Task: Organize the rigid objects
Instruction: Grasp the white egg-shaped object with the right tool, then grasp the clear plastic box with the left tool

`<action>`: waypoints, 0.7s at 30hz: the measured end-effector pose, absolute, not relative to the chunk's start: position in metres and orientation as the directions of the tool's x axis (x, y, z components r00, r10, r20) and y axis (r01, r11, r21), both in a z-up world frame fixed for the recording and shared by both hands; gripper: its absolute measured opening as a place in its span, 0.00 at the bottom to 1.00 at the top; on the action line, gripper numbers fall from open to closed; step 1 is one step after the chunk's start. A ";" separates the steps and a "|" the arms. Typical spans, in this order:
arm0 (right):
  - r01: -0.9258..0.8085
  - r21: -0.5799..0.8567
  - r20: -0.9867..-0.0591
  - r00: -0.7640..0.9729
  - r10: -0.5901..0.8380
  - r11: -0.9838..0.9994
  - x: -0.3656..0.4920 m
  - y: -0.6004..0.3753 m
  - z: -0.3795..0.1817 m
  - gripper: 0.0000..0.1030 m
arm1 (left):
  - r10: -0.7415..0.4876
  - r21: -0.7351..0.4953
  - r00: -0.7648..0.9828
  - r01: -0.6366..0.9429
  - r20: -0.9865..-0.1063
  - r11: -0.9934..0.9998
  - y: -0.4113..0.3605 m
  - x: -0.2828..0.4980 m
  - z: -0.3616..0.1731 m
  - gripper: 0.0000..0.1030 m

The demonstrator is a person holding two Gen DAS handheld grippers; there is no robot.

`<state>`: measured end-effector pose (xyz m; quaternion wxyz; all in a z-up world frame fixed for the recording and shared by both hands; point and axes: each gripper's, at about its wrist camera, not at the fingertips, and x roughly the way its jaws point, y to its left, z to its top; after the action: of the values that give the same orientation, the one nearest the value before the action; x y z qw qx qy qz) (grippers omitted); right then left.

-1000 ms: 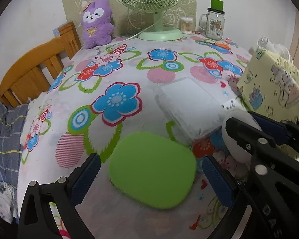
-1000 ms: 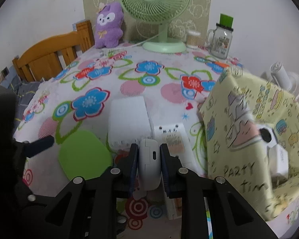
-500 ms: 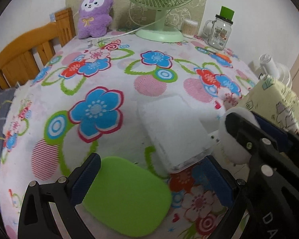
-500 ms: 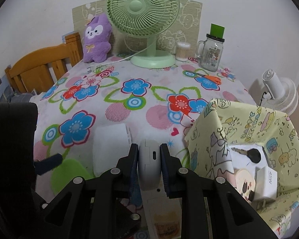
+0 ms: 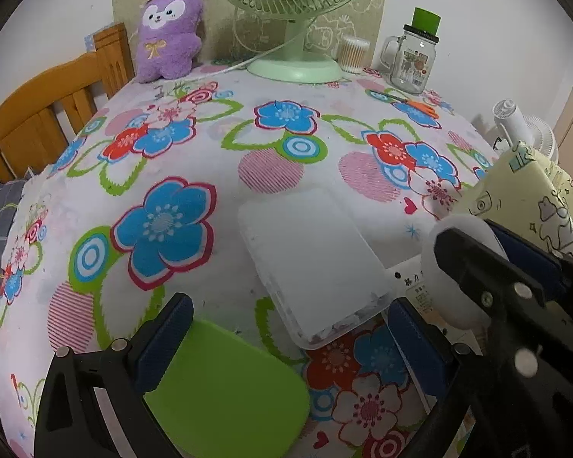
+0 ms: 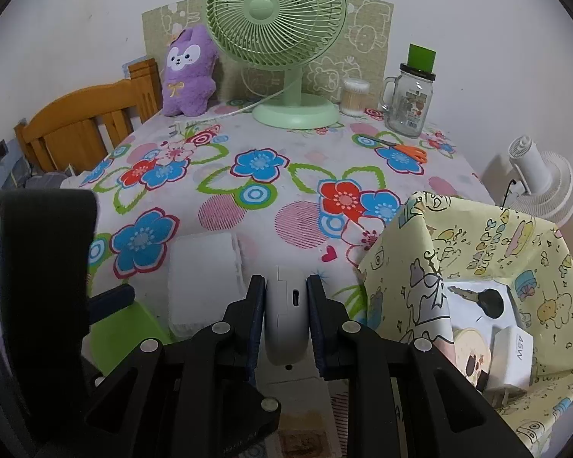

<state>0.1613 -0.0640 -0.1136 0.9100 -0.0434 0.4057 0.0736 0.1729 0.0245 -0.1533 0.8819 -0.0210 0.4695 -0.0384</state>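
My right gripper [image 6: 286,297] is shut on a white rounded case [image 6: 286,320] with a USB-C port, held above the table left of the yellow cartoon-print bag [image 6: 477,267]. The case also shows in the left wrist view [image 5: 458,267]. The bag holds a key [image 6: 485,299], a white 45W charger [image 6: 513,355] and a round item. My left gripper [image 5: 286,328] is open and empty, low over the flat green pad [image 5: 229,389]. A frosted white box [image 5: 309,259] lies just beyond it; in the right wrist view the box [image 6: 204,271] sits left of the case.
At the back stand a green fan [image 6: 275,23], a purple plush [image 6: 189,72], a cotton-swab tub [image 6: 355,95] and a glass mug jar [image 6: 410,103]. Orange scissors [image 6: 405,149] lie near the jar. A wooden chair [image 6: 84,122] is at the left, a white fan [image 6: 542,187] at the right.
My right gripper has risen with the white case and moved toward the bag's open top. My left gripper has pulled back and up from the green pad, still open.
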 end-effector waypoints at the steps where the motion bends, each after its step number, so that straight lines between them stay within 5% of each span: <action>1: -0.165 -0.017 -0.744 0.661 0.097 0.986 0.161 -0.065 -0.113 0.25 | -0.088 -0.073 0.557 0.049 -0.826 0.996 0.024 0.174 -0.153 1.00; 18: -0.110 0.012 -0.766 0.637 0.080 0.994 0.172 -0.078 -0.122 0.24 | -0.027 -0.028 0.545 0.006 -0.838 1.000 0.014 0.194 -0.165 0.99; 21: -0.114 0.012 -0.764 0.640 0.082 0.993 0.174 -0.077 -0.123 0.24 | 0.002 -0.007 0.574 -0.015 -0.819 1.000 0.018 0.194 -0.164 0.81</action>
<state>0.1736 -0.0765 -0.1231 0.9054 -0.0187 0.4206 0.0542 0.1938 0.0178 -0.1635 0.8871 -0.0067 0.4616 0.0048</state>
